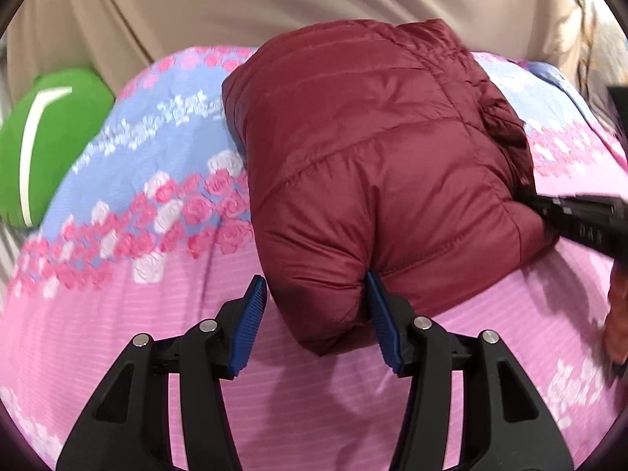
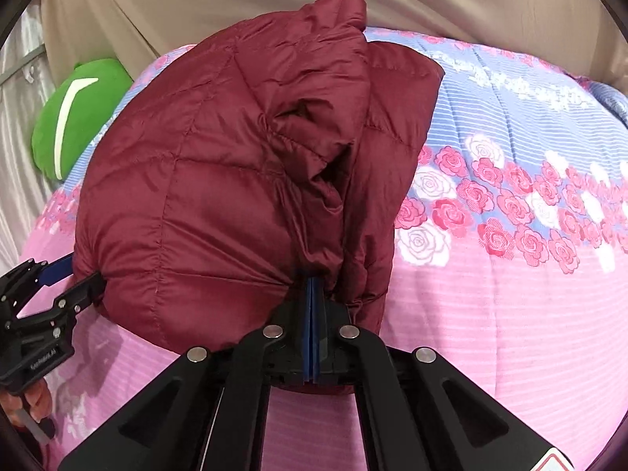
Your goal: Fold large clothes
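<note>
We see a maroon quilted puffer jacket lying folded into a thick bundle on a bed covered by a pink and blue quilt printed with roses. In the left wrist view the bundle's long axis runs from the near edge of the bed away toward the beige curtain behind it, with one rounded, puffy end pointing at us and the far end narrowing near the curtain. Our left gripper stands with its blue pads apart, one on either side of that near rounded end; the right pad touches the fabric in a crease, while the left pad sits just clear of it, so the jacket is between the pads but not squeezed. Our right gripper has its blue pads pressed together, pinching a gathered fold at the jacket's near edge, where the fabric puckers into radiating creases. From the right wrist view a loose flap or sleeve lies folded over the top of the bundle, its open cuff facing us, and the bundle again stretches away from us toward the curtain. The left gripper appears at the lower left of that view, at the jacket's side, with a hand around its handle. A green cushion with a white stripe rests at the far left of the quilt, well apart from the jacket.
</note>
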Tool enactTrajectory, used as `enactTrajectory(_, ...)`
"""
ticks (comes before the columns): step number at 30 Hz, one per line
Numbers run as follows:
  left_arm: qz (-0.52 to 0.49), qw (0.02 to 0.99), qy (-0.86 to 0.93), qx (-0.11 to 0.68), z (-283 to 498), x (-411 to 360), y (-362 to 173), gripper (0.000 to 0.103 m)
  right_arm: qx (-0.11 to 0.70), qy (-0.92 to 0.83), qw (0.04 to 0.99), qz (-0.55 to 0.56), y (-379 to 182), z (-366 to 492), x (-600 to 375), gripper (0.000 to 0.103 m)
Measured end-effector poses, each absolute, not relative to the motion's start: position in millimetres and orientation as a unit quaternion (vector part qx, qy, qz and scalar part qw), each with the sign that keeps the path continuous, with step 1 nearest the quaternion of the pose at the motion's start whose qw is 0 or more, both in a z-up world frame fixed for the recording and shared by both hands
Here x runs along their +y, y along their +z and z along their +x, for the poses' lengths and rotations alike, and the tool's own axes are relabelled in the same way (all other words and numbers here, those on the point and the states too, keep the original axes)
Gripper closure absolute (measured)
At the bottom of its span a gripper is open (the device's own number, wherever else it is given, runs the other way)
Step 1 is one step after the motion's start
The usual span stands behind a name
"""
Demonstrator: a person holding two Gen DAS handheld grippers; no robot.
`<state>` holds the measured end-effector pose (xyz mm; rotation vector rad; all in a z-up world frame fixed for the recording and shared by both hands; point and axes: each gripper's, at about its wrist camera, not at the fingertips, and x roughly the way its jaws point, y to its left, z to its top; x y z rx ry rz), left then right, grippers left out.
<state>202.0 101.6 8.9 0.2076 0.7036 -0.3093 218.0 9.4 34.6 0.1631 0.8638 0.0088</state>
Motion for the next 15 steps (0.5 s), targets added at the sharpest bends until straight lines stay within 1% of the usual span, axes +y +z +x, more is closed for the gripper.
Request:
enactTrajectory(2,0.098,0.922,-0.142,0.346,200.8,100.0,11.3,0.053,0.420,-0.005,0.903,0.091,40.2,214.8,7.4,0.103)
enactTrajectory(8,0.108,0.925,-0.127,0.341,196.7,95.9,13.6,0.053,0.386,-0.005,0.916,0.111,67.1,203.8,5.1,0.103)
enactTrajectory(10,0.103,0.925,-0.127,0.344,198.8,97.0,13.2,0.053,0.412,-0.020,0.906,0.095,55.1,213.5,3.0,0.103)
enactTrajectory(12,0.100,0.923,-0.130,0.347,199.3,96.5,13.4,0.053,0.431,-0.004,0.897,0.103,36.0,218.9,-0.3,0.103)
enactTrajectory(15,0.106,0.925,-0.121,0.344,196.4,95.9,14.5,0.053,0.427,-0.012,0.898,0.102,40.7,209.7,1.3,0.103)
